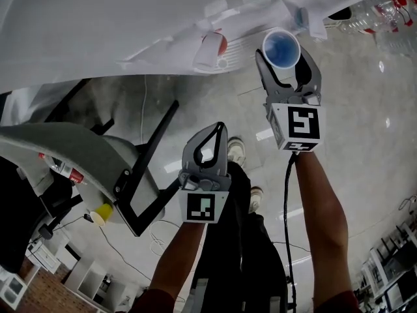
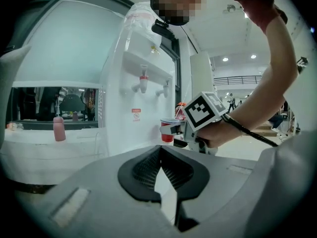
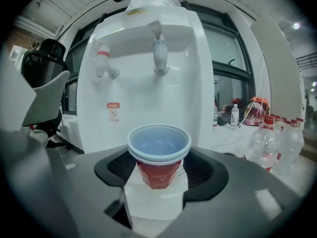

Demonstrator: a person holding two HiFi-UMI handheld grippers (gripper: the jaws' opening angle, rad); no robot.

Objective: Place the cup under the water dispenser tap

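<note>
In the head view the right gripper [image 1: 283,60] reaches toward the white water dispenser [image 1: 130,31], its jaws clamped on the cup [image 1: 281,45], whose open mouth faces up near the taps. The left gripper [image 1: 218,130] hangs lower and nearer the body, with its jaws together and nothing in them. The left gripper view shows those jaws shut and empty at the left gripper [image 2: 159,152], and beyond them the red cup [image 2: 168,130] carried in the air in front of the water dispenser [image 2: 138,83], apart from it and lower than the taps. The right gripper view shows the right gripper [image 3: 158,175] with its pads pressed on the sides of the upright cup [image 3: 158,155]. The grey tap [image 3: 159,53] sits above and beyond the rim, and a red-capped tap [image 3: 104,63] stands to its left. The cup hides whatever ledge lies under the taps, so it could be set down off-centre or tip on an edge. Lifting it too high on the way in could knock the rim against the spout, and squeezing harder could buckle the thin wall.
</note>
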